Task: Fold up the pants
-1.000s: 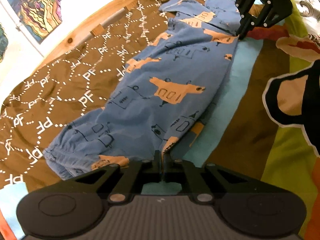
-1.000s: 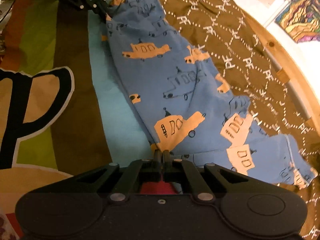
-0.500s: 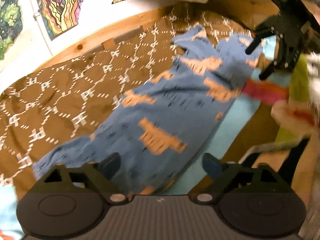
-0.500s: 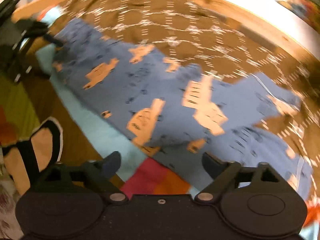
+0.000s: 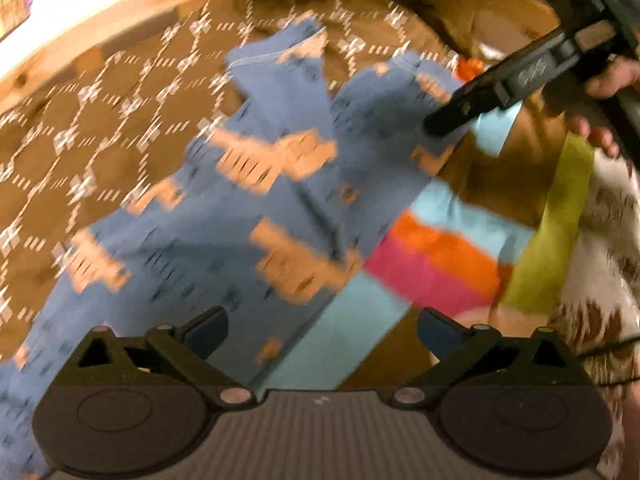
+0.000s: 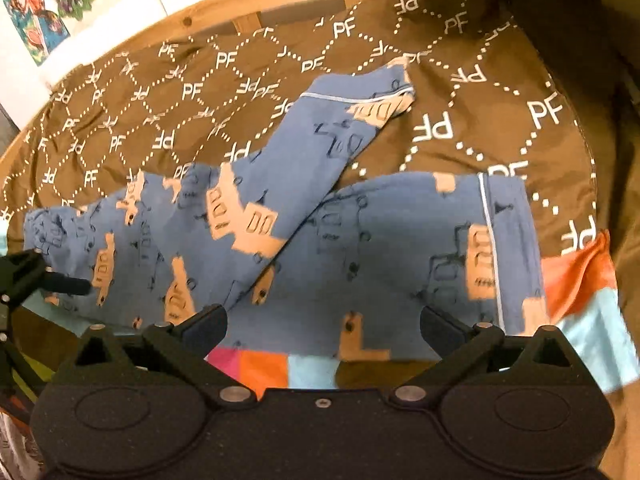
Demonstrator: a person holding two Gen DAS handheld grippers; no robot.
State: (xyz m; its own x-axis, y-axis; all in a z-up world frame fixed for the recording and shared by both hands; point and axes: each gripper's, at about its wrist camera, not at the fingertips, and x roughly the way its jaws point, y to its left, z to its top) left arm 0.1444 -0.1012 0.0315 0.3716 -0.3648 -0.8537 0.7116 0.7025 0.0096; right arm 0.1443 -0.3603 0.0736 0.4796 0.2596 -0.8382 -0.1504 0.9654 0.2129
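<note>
In the right wrist view our right tool [image 6: 322, 326] sits at the bottom of the frame with its fingers spread wide and nothing between them. Just above it lie the pants [image 6: 304, 236], blue with tan car prints, spread across the middle of the frame on a brown bedspread [image 6: 280, 52] marked with white "PF" letters. One leg runs toward the upper right of the frame, its cuff edged with a pale stripe; the other part lies flat toward the right, with another pale stripe near its right edge. A colourful blanket [image 6: 580, 284] in orange, pink and light blue shows under the pants' lower edge and at the right. At the left edge of this frame we see our left tool [image 6: 40, 280], its tip at the pants' left end; we cannot tell from here whether it touches the cloth.

The left wrist view is blurred. Our left tool [image 5: 322, 330] is wide there too, holding nothing, above the pants [image 5: 240, 216]. The right tool [image 5: 500, 92] enters from the upper right, over the pants' far end.

A wooden bed frame [image 6: 256, 8] curves along the top.
</note>
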